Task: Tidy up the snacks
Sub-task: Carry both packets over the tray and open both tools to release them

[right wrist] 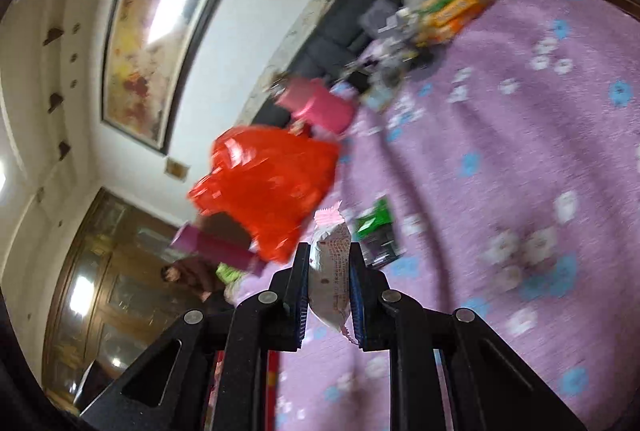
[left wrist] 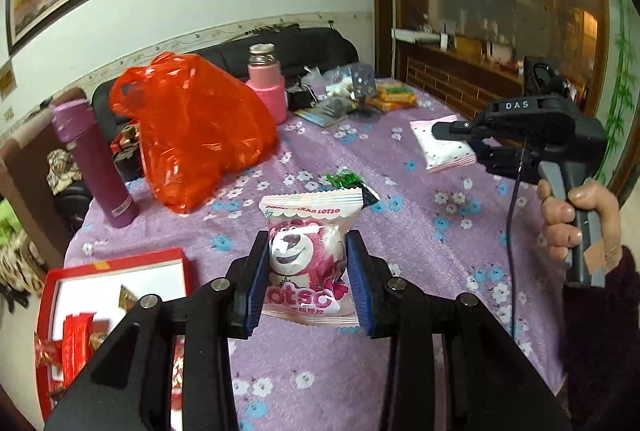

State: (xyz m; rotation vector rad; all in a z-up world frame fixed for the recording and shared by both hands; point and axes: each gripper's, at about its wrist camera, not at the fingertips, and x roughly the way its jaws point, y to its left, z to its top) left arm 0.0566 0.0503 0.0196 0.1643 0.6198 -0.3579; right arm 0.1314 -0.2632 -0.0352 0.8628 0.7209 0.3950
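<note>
Left gripper (left wrist: 307,267) holds the pink bear packet (left wrist: 307,255) above the cloth; right gripper (right wrist: 330,283) clamps another packet (right wrist: 330,271) edgewise. Red box (left wrist: 182,263) sits near-left. Risk: edgewise packet may slip free.

We note a matt, nubbly purple cloth (left wrist: 400,231) with printed flowers covering the table. The bear snack packet (left wrist: 308,255) is glossy plastic film, crimped at its ends. The red bag (left wrist: 192,135) is thin, crinkled, translucent plastic, shiny. The purple flask (left wrist: 94,159) looks smooth, satin. The red box (left wrist: 120,259) appears to be card with a matt white lining.
</note>
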